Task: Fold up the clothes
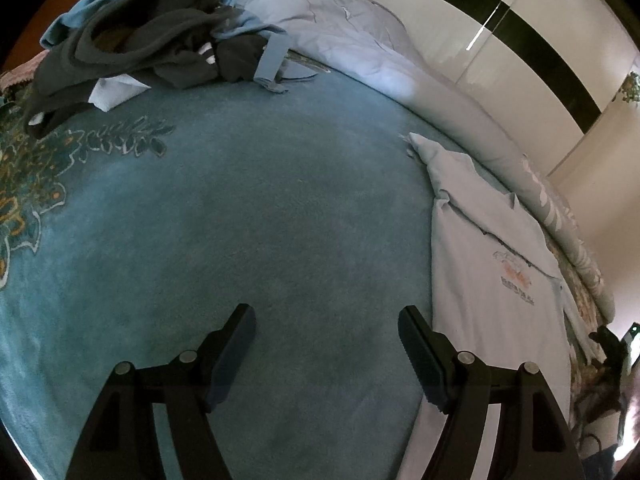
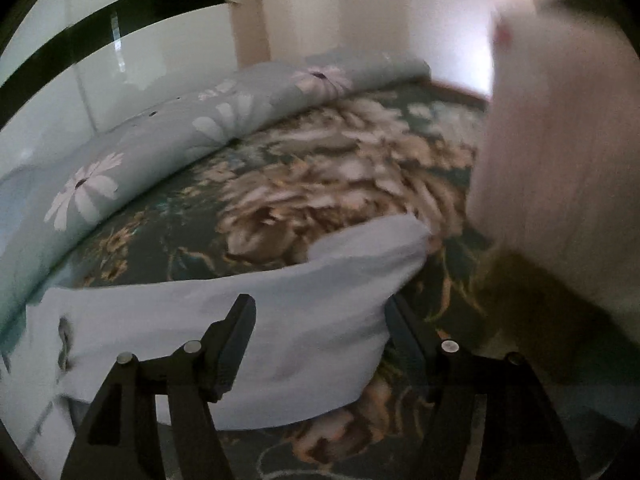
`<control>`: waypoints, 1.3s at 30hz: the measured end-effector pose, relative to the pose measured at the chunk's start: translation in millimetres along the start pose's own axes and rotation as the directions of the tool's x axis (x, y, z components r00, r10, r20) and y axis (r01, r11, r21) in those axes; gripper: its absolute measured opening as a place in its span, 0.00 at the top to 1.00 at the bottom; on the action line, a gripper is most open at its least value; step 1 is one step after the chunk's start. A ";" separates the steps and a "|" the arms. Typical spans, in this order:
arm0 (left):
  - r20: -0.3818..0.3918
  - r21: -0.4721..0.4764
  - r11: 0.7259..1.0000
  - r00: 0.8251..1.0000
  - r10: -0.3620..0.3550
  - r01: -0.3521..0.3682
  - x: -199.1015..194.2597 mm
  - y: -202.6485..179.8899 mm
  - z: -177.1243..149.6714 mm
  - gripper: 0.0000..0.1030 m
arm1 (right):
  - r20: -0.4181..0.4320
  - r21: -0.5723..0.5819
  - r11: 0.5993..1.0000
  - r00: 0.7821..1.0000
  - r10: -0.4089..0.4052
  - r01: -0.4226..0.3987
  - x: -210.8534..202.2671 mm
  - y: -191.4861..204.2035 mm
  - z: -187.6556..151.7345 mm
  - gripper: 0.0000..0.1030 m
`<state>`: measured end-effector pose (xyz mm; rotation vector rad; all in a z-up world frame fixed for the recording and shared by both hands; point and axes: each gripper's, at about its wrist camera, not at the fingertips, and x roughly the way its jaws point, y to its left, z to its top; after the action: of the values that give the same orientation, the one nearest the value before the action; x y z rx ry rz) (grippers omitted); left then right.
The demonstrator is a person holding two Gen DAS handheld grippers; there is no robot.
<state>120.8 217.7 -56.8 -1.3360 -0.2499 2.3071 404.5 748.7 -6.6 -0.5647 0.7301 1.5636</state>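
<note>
While the left gripper [image 1: 327, 330] hangs over the teal blanket [image 1: 248, 216] with its jaws spread wide and nothing between them, the pale blue T-shirt [image 1: 492, 280] lies flat on that blanket just to the right of the gripper's right finger. A faded print sits on the shirt's front, and one sleeve runs to a point toward the rolled daisy-print duvet [image 1: 360, 40] that borders the blanket's far edge. At the blanket's far left corner a heap of clothes [image 1: 148, 40] lies jumbled, dark grey pieces over light blue ones, with a white scrap showing under it. No basket, box or other container shows in either view.

In the right wrist view, which is blurred, the right gripper [image 2: 320, 320] stands with its jaws parted; a fold of the pale blue T-shirt [image 2: 248, 312] lies between the fingers, but the pads do not press on it. Beyond the shirt the blanket [image 2: 320, 184] shows large cream flowers, and the duvet [image 2: 168, 136] curves along its far side
</note>
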 end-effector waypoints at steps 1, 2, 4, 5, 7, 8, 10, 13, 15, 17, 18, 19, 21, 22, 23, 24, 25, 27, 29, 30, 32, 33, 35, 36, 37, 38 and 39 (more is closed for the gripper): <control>0.000 0.003 1.000 1.000 0.004 -0.004 0.3 -0.7 -0.3 0.25 | -0.011 0.017 1.000 1.000 0.011 -0.011 4.4 -2.2 1.0 0.33; 0.000 0.006 1.000 1.000 0.008 -0.008 0.4 -1.4 -0.6 0.25 | -0.024 0.030 0.999 1.000 0.021 -0.020 9.0 -3.6 2.1 0.33; 0.001 0.012 1.000 1.000 0.014 -0.014 0.7 -2.7 -1.2 0.25 | -0.016 0.044 0.998 0.999 0.041 -0.040 12.6 -3.6 4.7 0.33; 0.001 0.012 1.000 1.000 0.015 -0.015 0.7 -2.8 -1.4 0.25 | -0.015 0.050 0.998 0.999 0.049 -0.048 14.2 -3.1 5.8 0.32; 0.001 0.008 1.000 1.000 0.011 -0.011 0.7 -2.3 -1.7 0.25 | -0.019 0.055 0.997 0.998 0.055 -0.054 17.1 -1.9 7.4 0.31; 0.001 0.006 1.000 1.000 0.009 -0.009 0.7 -2.0 -1.8 0.25 | -0.017 0.051 0.997 0.998 0.056 -0.055 17.4 -0.6 7.8 0.33; 0.000 0.007 1.000 1.000 0.010 -0.010 0.7 -2.2 -1.9 0.25 | -0.016 0.050 0.997 0.998 0.058 -0.058 17.5 -0.5 8.2 0.53; 0.000 0.007 1.000 1.000 0.010 -0.010 0.4 -2.1 -1.7 0.25 | -0.025 0.045 0.996 0.997 0.072 -0.071 18.7 -1.6 8.6 0.79; 0.001 0.005 1.000 1.000 0.006 -0.006 0.0 -1.5 -1.4 0.25 | -0.029 0.040 0.995 0.996 0.089 -0.088 18.1 -1.6 9.1 0.91; 0.000 0.003 1.000 1.000 0.002 -0.002 -0.2 -0.7 -0.9 0.25 | -0.015 0.027 0.993 0.993 0.116 -0.116 11.2 1.7 10.1 0.92; 0.000 0.001 1.000 1.000 0.001 -0.001 -0.4 -0.6 -0.8 0.25 | -0.002 0.012 0.992 0.992 0.125 -0.125 6.1 5.3 10.7 0.93; 0.000 -0.001 1.000 1.000 0.001 -0.001 -0.2 -0.9 -0.6 0.25 | 0.014 -0.008 0.991 0.991 0.136 -0.136 0.2 10.4 12.1 0.93; 0.000 -0.001 1.000 1.000 0.004 -0.004 0.2 -1.6 -0.4 0.25 | 0.048 -0.055 0.985 0.985 0.165 -0.162 -13.4 23.6 15.9 0.93; 0.000 0.000 1.000 1.000 0.006 -0.006 0.2 -2.0 -0.3 0.25 | 0.067 -0.090 0.979 0.980 0.189 -0.183 -23.5 35.4 17.8 0.93; 0.000 0.000 1.000 1.000 0.008 -0.008 0.4 -2.4 -0.2 0.25 | 0.087 -0.129 0.970 0.972 0.218 -0.207 -35.1 49.6 19.6 0.93; 0.001 0.000 1.000 1.000 0.009 -0.009 0.5 -2.8 -0.1 0.25 | 0.105 -0.168 0.959 0.963 0.248 -0.229 -46.7 63.8 21.4 0.93; 0.001 -0.001 1.000 1.000 0.010 -0.010 0.5 -3.0 -0.1 0.25 | 0.121 -0.208 0.946 0.953 0.278 -0.250 -58.3 78.0 23.2 0.93; 0.001 -0.003 1.000 1.000 0.006 -0.006 0.0 -2.7 0.1 0.25 | 0.140 -0.281 0.914 0.930 0.340 -0.293 -80.0 109.4 24.9 0.93; 0.000 -0.004 1.000 1.000 0.003 -0.003 -0.5 -1.5 0.2 0.25 | 0.143 -0.351 0.875 0.904 0.402 -0.333 -100.5 144.2 23.3 0.93; -0.001 -0.005 1.000 1.000 0.002 -0.002 -0.9 -0.8 0.3 0.25 | 0.143 -0.385 0.853 0.890 0.432 -0.352 -110.9 162.0 22.1 0.93; 0.000 -0.006 1.000 1.000 0.004 -0.004 -1.9 0.8 1.0 0.25 | 0.131 -0.456 0.803 0.864 0.486 -0.383 -130.2 199.3 15.2 0.93; 0.001 -0.008 1.000 1.000 0.006 -0.006 -2.4 1.7 1.4 0.25 | 0.117 -0.488 0.777 0.853 0.509 -0.397 -137.8 218.3 9.4 0.93; 0.004 -0.012 1.000 1.000 0.010 -0.010 -3.4 3.6 1.9 0.25 | 0.083 -0.540 0.729 0.836 0.543 -0.420 -148.8 251.8 -4.1 0.93; 0.005 -0.013 1.000 1.000 0.012 -0.012 -3.8 4.7 2.3 0.25 | 0.065 -0.563 0.710 0.834 0.549 -0.423 -150.5 264.9 -14.4 0.93; 0.006 -0.013 1.000 1.000 0.014 -0.014 -4.3 5.8 2.8 0.25 | 0.044 -0.587 0.689 0.833 0.552 -0.425 -151.2 278.8 -27.3 0.93; 0.007 -0.014 1.000 1.000 0.017 -0.017 -4.8 7.0 3.2 0.25 | 0.023 -0.611 0.666 0.832 0.554 -0.427 -151.9 292.8 -40.3 0.93; 0.008 -0.015 1.000 1.000 0.019 -0.019 -5.0 8.1 3.6 0.25 | 0.001 -0.634 0.643 0.832 0.555 -0.429 -152.7 306.7 -53.2 0.93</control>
<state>117.5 208.5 -54.1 -1.3424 -0.2580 2.3307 116.2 593.1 107.0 -0.6986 0.1926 2.3791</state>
